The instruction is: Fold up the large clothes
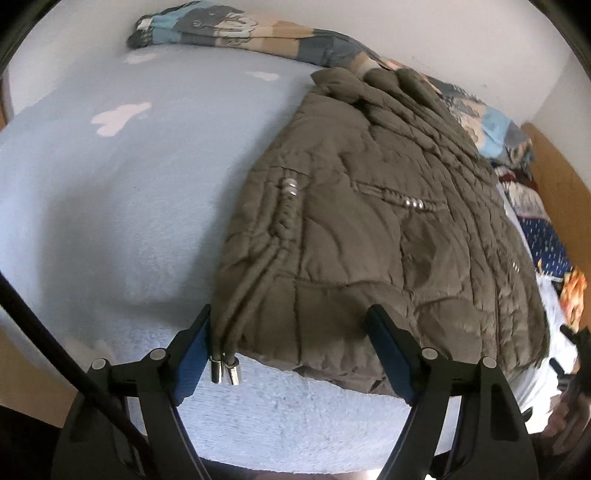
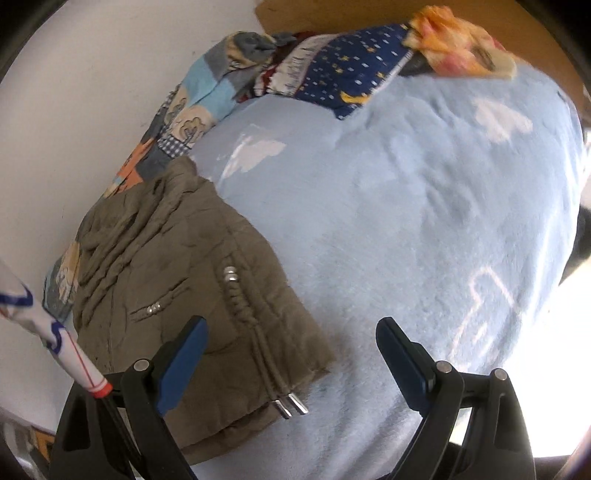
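Olive jacket [image 1: 369,206] lies folded on blue blanket [image 1: 110,184], long axis running away toward wall. Left gripper [image 1: 291,354] fingers apart, straddling near hem, nearer. Right gripper [image 2: 291,365] spread wide, empty, jacket corner between fingers.

jackets: 1 [image 1: 369,229] | drawcord metal tips: 2 [image 1: 225,370] | blankets: 1 [image 1: 110,206]

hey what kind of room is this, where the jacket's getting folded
Most likely a bedroom. The jacket lies on a bed with a pale blue fleece blanket, a patchwork quilt is bunched along the white wall, and a wooden headboard shows at one end.
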`<state>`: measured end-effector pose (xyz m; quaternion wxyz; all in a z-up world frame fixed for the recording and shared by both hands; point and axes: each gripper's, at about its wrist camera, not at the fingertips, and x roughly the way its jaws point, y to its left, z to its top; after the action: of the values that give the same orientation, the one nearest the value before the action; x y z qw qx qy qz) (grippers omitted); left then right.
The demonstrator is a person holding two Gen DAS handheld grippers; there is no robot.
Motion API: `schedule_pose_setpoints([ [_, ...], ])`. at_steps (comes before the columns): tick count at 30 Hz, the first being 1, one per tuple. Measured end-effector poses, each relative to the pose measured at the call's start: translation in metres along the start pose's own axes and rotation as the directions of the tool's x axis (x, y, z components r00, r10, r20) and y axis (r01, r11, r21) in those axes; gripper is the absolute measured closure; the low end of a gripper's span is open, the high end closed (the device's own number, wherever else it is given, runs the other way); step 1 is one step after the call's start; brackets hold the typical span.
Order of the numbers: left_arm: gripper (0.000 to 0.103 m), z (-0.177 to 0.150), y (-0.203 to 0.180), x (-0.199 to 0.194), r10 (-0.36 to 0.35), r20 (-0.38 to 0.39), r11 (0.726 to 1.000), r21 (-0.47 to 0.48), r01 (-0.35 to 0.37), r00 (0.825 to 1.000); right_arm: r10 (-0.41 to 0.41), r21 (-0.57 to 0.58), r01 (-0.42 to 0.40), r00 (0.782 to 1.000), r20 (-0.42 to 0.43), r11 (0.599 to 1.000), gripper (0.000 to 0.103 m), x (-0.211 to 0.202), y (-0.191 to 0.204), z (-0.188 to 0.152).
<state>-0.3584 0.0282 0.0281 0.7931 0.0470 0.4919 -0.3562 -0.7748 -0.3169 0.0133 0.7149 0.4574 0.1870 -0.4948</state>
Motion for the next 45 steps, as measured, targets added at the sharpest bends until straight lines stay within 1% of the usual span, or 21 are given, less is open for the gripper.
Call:
schedule_pose_setpoints([
  [2, 0.023, 0.0, 0.001, 0.002, 0.004, -0.003, 1.0, -0.008, -0.004, 1.0, 0.01, 0.031, -0.01, 1.0, -0.012, 0.999, 0.008, 0.002, -0.006, 0.001],
  [6, 0.023, 0.001, 0.012, 0.005, -0.009, -0.014, 0.997, -0.075, 0.008, 1.0, 0.022, 0.068, -0.02, 0.999, -0.033, 0.998, 0.008, 0.008, -0.012, 0.002],
  [9, 0.023, 0.0, 0.011, 0.005, -0.002, -0.004, 0.997, -0.072, 0.001, 1.0, 0.043, 0.121, -0.036, 0.997, -0.056, 0.992, 0.008, 0.015, -0.022, 0.0],
  [14, 0.023, 0.001, 0.011, 0.008, -0.006, 0.008, 0.997, -0.078, 0.007, 1.0, 0.132, 0.231, -0.107, 0.987, -0.095, 0.967, 0.008, 0.029, -0.037, -0.004],
  [17, 0.023, 0.002, 0.008, 0.012, -0.001, 0.015, 0.997, -0.084, 0.003, 1.0, 0.133, 0.239, -0.105, 0.985, -0.106, 0.965, 0.007, 0.036, -0.036, -0.006],
  [19, 0.023, 0.003, 0.005, 0.013, 0.007, 0.027, 0.997, -0.077, -0.005, 1.0, 0.152, 0.217, -0.125, 0.982, -0.111, 0.968, 0.009, 0.038, -0.029, -0.007],
  [20, 0.023, 0.003, 0.005, 0.012, 0.007, 0.032, 0.997, -0.076, -0.005, 0.999, 0.177, 0.192, -0.152, 0.977, -0.119, 0.97, 0.019, 0.039, -0.021, -0.008],
  [21, 0.023, 0.004, 0.004, 0.012, 0.008, 0.038, 0.997, -0.075, -0.005, 0.999, 0.193, 0.174, -0.169, 0.973, -0.127, 0.97, 0.036, 0.04, -0.016, -0.009],
  [22, 0.024, 0.004, 0.003, 0.011, 0.013, 0.048, 0.998, -0.069, -0.01, 0.999, 0.206, 0.14, -0.187, 0.969, -0.136, 0.972, 0.041, 0.041, -0.007, -0.01],
  [24, 0.033, 0.005, 0.001, 0.008, 0.028, 0.076, 0.998, -0.057, -0.024, 0.997, 0.234, 0.083, -0.224, 0.962, -0.139, 0.971, 0.062, 0.039, 0.007, -0.014],
  [26, 0.034, 0.005, -0.001, 0.008, 0.04, 0.089, 0.998, -0.043, -0.036, 0.995, 0.232, 0.038, -0.229, 0.965, -0.125, 0.973, 0.07, 0.035, 0.015, -0.014],
  [27, 0.034, 0.005, -0.001, 0.01, 0.043, 0.086, 0.998, -0.042, -0.04, 0.995, 0.22, 0.021, -0.219, 0.968, -0.124, 0.975, 0.07, 0.035, 0.017, -0.014],
  [29, 0.034, 0.006, -0.001, 0.016, 0.052, 0.075, 0.998, -0.042, -0.049, 0.996, 0.193, 0.031, -0.19, 0.972, -0.134, 0.981, 0.07, 0.042, 0.015, -0.016],
  [30, 0.037, 0.006, -0.001, 0.016, 0.054, 0.078, 0.998, -0.038, -0.052, 0.995, 0.192, 0.035, -0.188, 0.972, -0.138, 0.981, 0.073, 0.044, 0.014, -0.016],
  [31, 0.045, 0.007, -0.002, 0.015, 0.06, 0.089, 0.998, -0.026, -0.058, 0.994, 0.179, 0.015, -0.179, 0.974, -0.137, 0.984, 0.079, 0.043, 0.016, -0.017],
  [32, 0.065, 0.008, -0.005, 0.012, 0.064, 0.104, 0.998, -0.008, -0.063, 0.993, 0.161, -0.028, -0.166, 0.979, -0.125, 0.986, 0.087, 0.038, 0.021, -0.019],
  [33, 0.071, 0.009, -0.01, 0.009, 0.066, 0.121, 0.998, 0.018, -0.068, 0.99, 0.15, -0.072, -0.158, 0.983, -0.104, 0.985, 0.09, 0.031, 0.029, -0.02],
  [34, 0.073, 0.009, -0.014, 0.005, 0.075, 0.14, 0.996, 0.038, -0.081, 0.987, 0.148, -0.088, -0.156, 0.984, -0.095, 0.984, 0.091, 0.026, 0.033, -0.021],
  [36, 0.077, 0.007, -0.023, -0.002, 0.094, 0.168, 0.991, 0.081, -0.108, 0.981, 0.155, -0.077, -0.162, 0.984, -0.087, 0.984, 0.093, 0.017, 0.03, -0.023],
  [40, 0.079, 0.004, -0.026, -0.016, 0.099, 0.19, 0.987, 0.109, -0.121, 0.977, 0.143, -0.072, -0.15, 0.986, -0.091, 0.986, 0.094, 0.005, 0.028, -0.03],
  [45, 0.08, 0.004, -0.018, -0.021, 0.095, 0.156, 0.989, 0.095, -0.111, 0.983, 0.157, -0.072, -0.163, 0.984, -0.085, 0.984, 0.094, -0.01, 0.028, -0.038],
])
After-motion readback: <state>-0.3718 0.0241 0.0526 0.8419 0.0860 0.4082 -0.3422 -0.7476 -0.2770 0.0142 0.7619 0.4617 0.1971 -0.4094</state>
